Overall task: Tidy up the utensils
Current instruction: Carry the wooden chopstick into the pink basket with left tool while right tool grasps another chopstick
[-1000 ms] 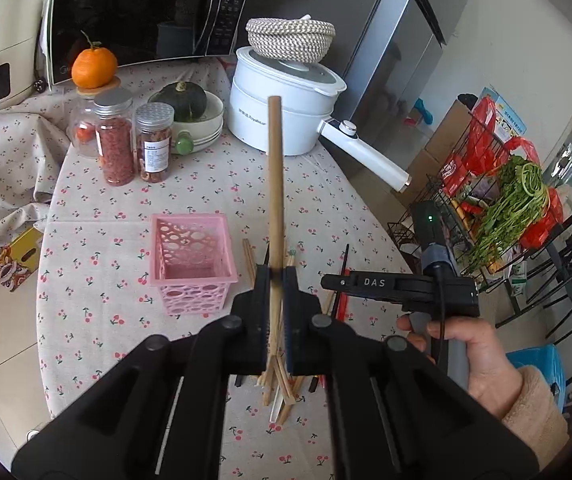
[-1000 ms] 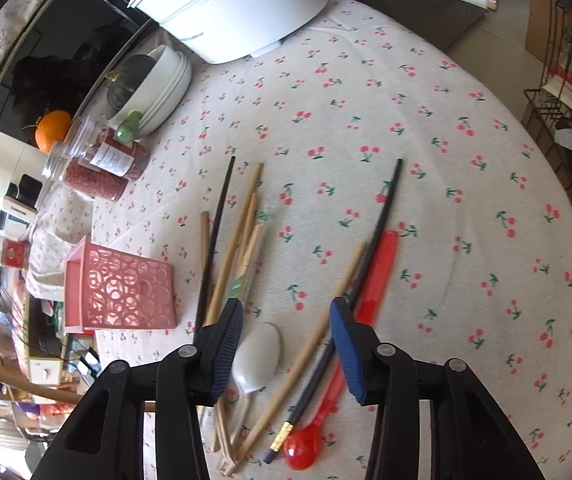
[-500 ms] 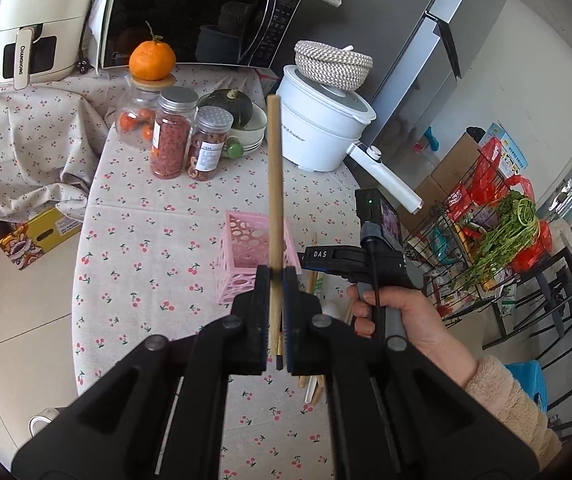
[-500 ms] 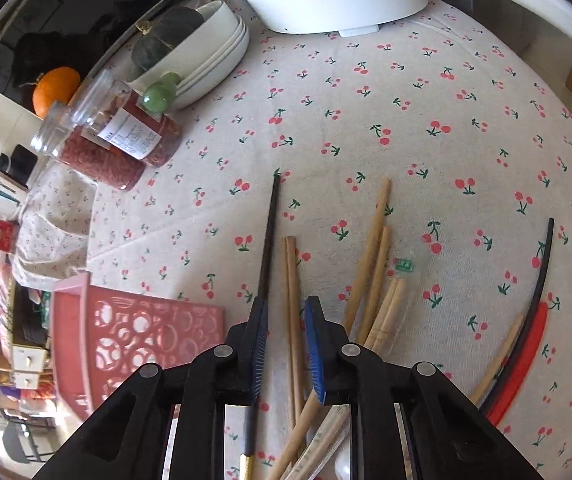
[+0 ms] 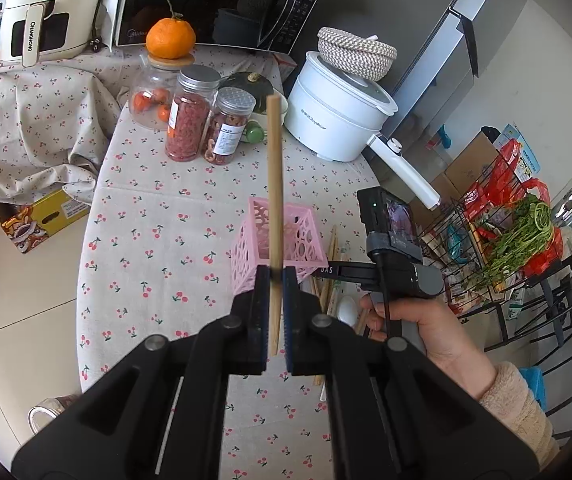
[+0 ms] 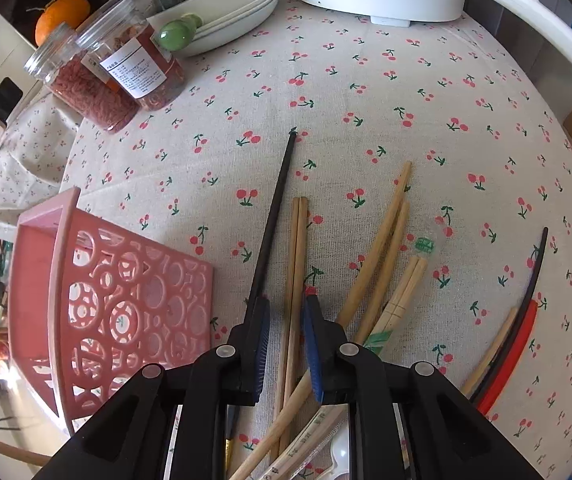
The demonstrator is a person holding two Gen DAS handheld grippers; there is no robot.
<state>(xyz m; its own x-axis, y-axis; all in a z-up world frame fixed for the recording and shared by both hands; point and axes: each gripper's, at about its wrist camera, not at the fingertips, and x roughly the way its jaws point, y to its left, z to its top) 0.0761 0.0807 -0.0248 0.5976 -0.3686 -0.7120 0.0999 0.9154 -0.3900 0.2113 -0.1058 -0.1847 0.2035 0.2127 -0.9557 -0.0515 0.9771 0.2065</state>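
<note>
Left gripper [image 5: 273, 300] clamped on one wooden chopstick [image 5: 274, 184], stick upright, held high above the pink basket [image 5: 306, 240]; from the left wrist view the stick's lower end lines up roughly over the basket mouth.

Right gripper [image 6: 285, 332] has a narrow gap between its pads, low over the pile on the surface [image 6: 366, 80], straddling a wooden chopstick pair [image 6: 296, 248]. I can't tell if the pads touch the pair yet; I see a sliver of gap, so I'm calling it not closed on anything.

Black chopstick [image 6: 274, 216] lies just left of that pair, more wooden sticks to the right, red utensil [image 6: 510, 356] well off to the right edge. Basket sits just left of the pile.

My read: mid-sort, one stick in transit, next one being lined up. Next on the left: lower the stick straight into the basket, then release. On the right: close on the pair without snagging the black one.
</note>
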